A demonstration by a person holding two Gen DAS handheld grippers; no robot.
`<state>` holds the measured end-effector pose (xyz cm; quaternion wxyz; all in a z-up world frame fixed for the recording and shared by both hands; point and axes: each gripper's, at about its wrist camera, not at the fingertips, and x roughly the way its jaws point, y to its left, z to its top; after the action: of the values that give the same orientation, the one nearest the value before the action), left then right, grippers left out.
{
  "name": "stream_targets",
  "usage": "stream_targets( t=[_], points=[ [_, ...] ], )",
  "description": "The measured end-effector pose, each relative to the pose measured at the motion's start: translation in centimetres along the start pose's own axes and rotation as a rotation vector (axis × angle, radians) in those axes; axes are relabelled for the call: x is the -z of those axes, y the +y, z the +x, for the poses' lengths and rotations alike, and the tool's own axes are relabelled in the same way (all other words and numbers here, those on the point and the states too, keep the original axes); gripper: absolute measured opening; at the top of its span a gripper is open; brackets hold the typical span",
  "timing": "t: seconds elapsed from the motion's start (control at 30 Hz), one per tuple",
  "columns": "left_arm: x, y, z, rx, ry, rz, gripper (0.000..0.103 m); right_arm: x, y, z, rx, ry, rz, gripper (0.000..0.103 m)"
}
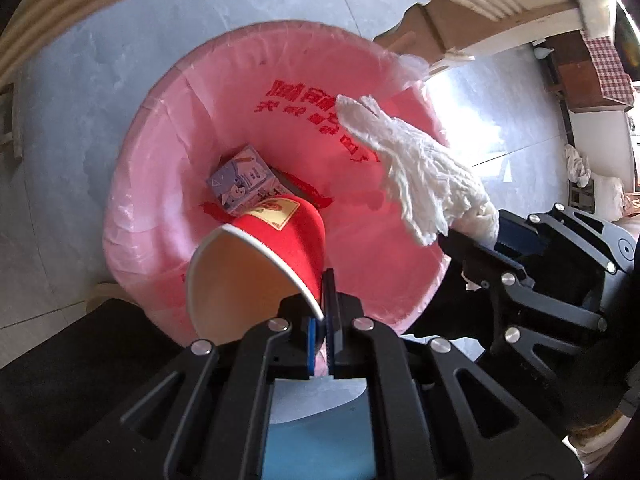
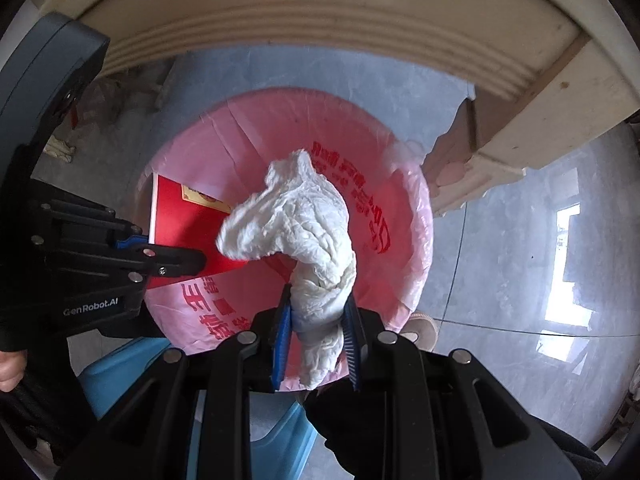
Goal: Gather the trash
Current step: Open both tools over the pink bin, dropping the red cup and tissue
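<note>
Two pieces in hand: a red paper cup [image 1: 276, 248] and a crumpled white tissue [image 2: 308, 236], both held above the open bin.
Left gripper [image 1: 324, 328]: jaws closed tight on the cup's rim wall, pinching it edge-on; the cup hangs tilted, mouth turned toward the camera, over the near side of the bin.
Right gripper [image 2: 316, 328]: jaws partly closed, gripping the wad of tissue, which bulges out beyond the blue pads [image 2: 282, 336] and points down into the bin's mouth.
Bin [image 1: 132, 216]: round, lined with a pink bag printed with red characters, standing on the grey tiled floor [image 1: 88, 92] directly below both grippers.
Already inside: a small drink carton [image 1: 244, 180] lies at the bottom, with some red wrapper beside it.
Done so far: judging by the contents, at least one or two items are collected, and two more are brought over the opening.
Left to do: release the cup and the tissue so they drop in; whether other trash remains elsewhere cannot be told from these views.
Farther off: the moulded edge of a pale bench [image 2: 320, 28] arches above the bin.
</note>
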<state>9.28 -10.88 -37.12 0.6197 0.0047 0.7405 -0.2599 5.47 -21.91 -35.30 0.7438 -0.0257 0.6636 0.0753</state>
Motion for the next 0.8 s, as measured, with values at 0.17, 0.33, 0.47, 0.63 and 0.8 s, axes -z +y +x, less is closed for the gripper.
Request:
stream_targets(
  t=[0.17, 0.33, 0.47, 0.63, 0.8],
  points=[
    [-0.5, 0.5, 1.1, 0.002, 0.031, -0.022, 0.005, -0.1, 0.7, 1.1, 0.000, 0.033, -0.023, 0.023],
    [-0.7, 0.7, 0.7, -0.020, 0.033, -0.036, 0.014, -0.5, 0.7, 1.6, -0.002, 0.051, -0.024, 0.042],
    [-0.9, 0.8, -0.2, -0.020, -0.007, -0.049, 0.046, -0.6, 0.4, 1.6, 0.006, 0.033, -0.011, 0.065],
    [-0.7, 0.3, -0.8, -0.085, -0.039, -0.022, 0.051, -0.5, 0.2, 1.3, 0.002, 0.025, 0.002, 0.065],
    [-0.3, -0.7, -1.6, -0.130, -0.085, 0.035, 0.059, -0.3, -0.1, 0.3, 0.008, 0.008, -0.004, 0.065]
  ],
)
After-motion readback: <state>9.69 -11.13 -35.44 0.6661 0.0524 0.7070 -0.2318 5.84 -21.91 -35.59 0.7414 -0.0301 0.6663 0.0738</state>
